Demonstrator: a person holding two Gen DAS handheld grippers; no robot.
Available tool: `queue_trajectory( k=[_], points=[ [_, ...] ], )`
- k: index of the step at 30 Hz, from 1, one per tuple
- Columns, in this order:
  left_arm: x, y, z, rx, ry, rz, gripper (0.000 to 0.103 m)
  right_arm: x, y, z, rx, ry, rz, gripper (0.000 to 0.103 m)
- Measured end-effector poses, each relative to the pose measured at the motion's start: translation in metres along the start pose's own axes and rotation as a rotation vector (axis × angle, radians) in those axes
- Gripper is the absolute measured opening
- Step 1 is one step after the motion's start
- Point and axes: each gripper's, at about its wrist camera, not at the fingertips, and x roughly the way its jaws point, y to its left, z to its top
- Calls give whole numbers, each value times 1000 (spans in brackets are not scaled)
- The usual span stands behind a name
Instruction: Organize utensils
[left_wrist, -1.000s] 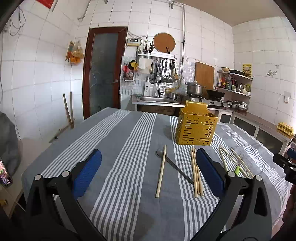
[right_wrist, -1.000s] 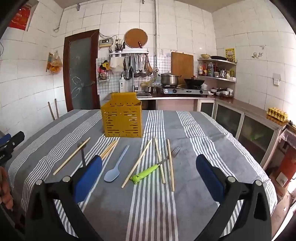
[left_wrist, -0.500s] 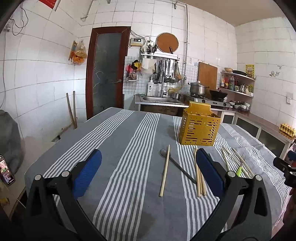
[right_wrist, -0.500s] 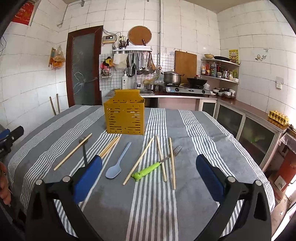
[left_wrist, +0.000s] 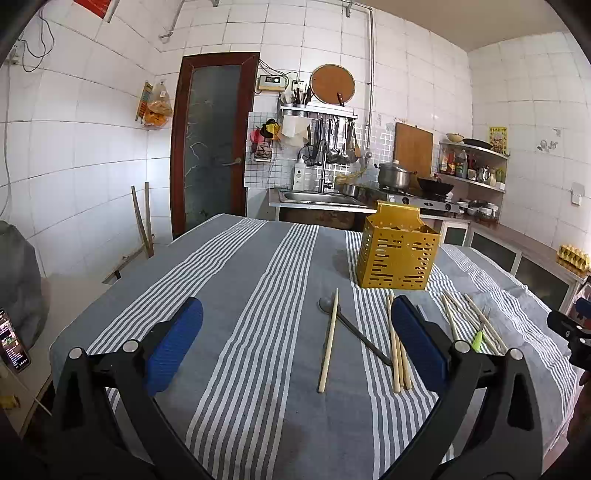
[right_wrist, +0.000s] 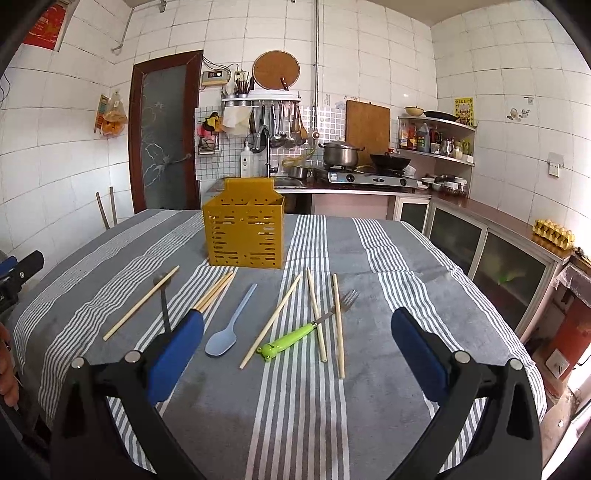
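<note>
- Progress: nothing visibly stowed; the yellow caddy (right_wrist: 244, 236) stands at mid-desk and every utensil seen lies loose in front of it.
- Blue spoon (right_wrist: 229, 325): long axis runs away from the camera, bowl nearest.
- Green-handled fork (right_wrist: 303, 330): diagonal, tines far-right.
- Left gripper (left_wrist: 295, 343) and right gripper (right_wrist: 297, 356): jaws spread wide, holding nothing.

Seen from the right gripper (right_wrist: 297, 356), the utensil holder (right_wrist: 244, 236) stands ahead on the table (right_wrist: 388, 258), slightly left of centre. Between holder and gripper lie the utensils. A spoon (right_wrist: 231, 322) lies ahead-left; right of it a single chopstick (right_wrist: 271, 320), then a fork (right_wrist: 308, 326) crossing two chopsticks (right_wrist: 338, 325). Further left lie a chopstick bundle (right_wrist: 216, 290), a ladle (right_wrist: 163, 301) and another chopstick (right_wrist: 142, 302) crossing it. The left gripper (left_wrist: 295, 345) sits at the far left.
</note>
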Motion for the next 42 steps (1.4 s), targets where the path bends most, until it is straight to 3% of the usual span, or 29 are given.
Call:
queue_trajectory(
  k=[42],
  points=[
    [27, -24, -6, 13, 52, -59, 98, 14, -7, -1, -6, 12, -16, 99]
  ],
)
